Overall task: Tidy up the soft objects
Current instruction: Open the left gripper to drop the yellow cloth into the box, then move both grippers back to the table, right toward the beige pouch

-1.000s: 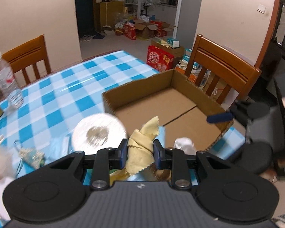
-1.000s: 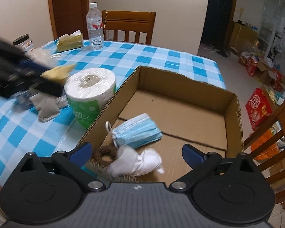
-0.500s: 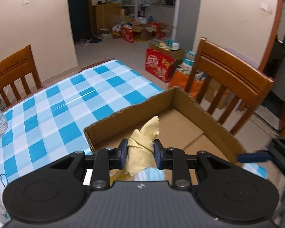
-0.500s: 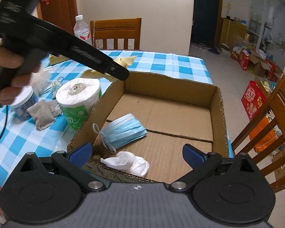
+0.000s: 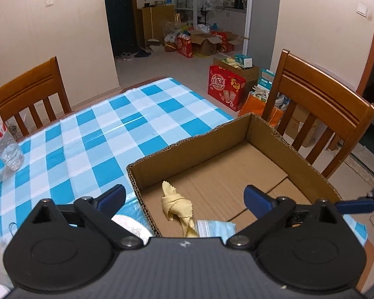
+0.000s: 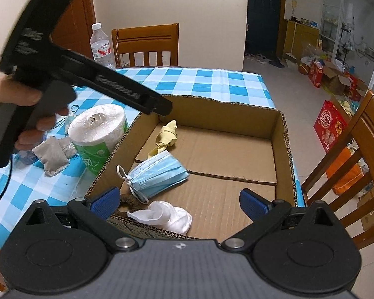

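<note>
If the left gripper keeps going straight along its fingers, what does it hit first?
Most likely the yellow cloth lying on the floor of the cardboard box. It sits right between the opening, empty jaws of the left gripper. Depth is hard to judge.

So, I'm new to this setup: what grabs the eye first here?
The open cardboard box on the checked table, holding a yellow cloth, a blue face mask and a white sock. The left gripper hangs over it, jaws opening and empty.
</note>
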Motion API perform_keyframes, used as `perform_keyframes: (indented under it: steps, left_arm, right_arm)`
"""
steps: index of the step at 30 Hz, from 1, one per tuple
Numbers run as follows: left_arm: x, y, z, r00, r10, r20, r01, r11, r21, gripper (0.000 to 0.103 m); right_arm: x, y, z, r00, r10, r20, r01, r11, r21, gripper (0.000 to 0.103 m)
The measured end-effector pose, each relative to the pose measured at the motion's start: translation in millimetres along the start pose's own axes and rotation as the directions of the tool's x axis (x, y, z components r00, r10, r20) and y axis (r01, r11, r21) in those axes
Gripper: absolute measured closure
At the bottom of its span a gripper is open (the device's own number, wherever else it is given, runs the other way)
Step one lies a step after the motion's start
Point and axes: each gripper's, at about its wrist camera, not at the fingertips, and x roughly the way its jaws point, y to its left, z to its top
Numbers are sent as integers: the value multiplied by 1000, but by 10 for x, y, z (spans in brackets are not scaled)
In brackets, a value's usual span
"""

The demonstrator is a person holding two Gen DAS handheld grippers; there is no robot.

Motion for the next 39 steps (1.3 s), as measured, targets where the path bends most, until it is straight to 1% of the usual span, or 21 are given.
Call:
perform_keyframes:
  steps: [3, 7, 9, 15, 20, 22, 25, 32, 35, 39]
  left_arm:
    - [-106, -17, -39, 1000, 3, 7, -3, 1000, 2, 2]
    - [-285, -57, -142, 999, 7, 38, -8, 1000, 17, 1]
    - [-342, -66, -191, 999, 8, 36, -8, 1000, 12, 1]
    - [-561, -25, -442, 1000, 11, 27, -10, 999, -42, 1]
    - [-719, 4, -673, 999, 48, -3, -48, 998, -32, 1]
    - [-802, 49, -779, 999, 46, -9, -46, 998, -40, 1]
    - [-892, 156, -952, 999, 41, -19, -42, 998, -56, 1]
    - [-1103, 483, -1368, 996, 77, -43, -80, 996, -50, 1]
    - [-1179, 673, -1500, 993, 111, -50, -113, 992, -59, 1]
    - [-1267, 992, -1689, 988, 140, -64, -146, 984, -101, 1]
  right_arm:
    - [11, 7, 10, 1000, -5, -3, 5, 1000, 3, 0]
    - [9, 20, 16, 1000, -20, -5, 20, 1000, 5, 0]
    - [7, 27, 12, 1000, -22, -4, 22, 1000, 8, 0]
    - [-26, 67, -3, 1000, -31, 0, 31, 999, 15, 0]
    - [-46, 136, -21, 1000, -20, -2, 20, 1000, 7, 0]
    - [-46, 193, -24, 1000, -18, -6, 18, 1000, -2, 0]
    - [-47, 304, -25, 1000, -19, -7, 19, 1000, -10, 0]
    - [-18, 666, -16, 1000, -17, -14, 17, 1000, -9, 0]
    - [17, 884, 1, 1000, -4, -26, 3, 1000, -23, 0]
    - [81, 1195, 28, 999, 4, -39, -6, 999, -48, 0]
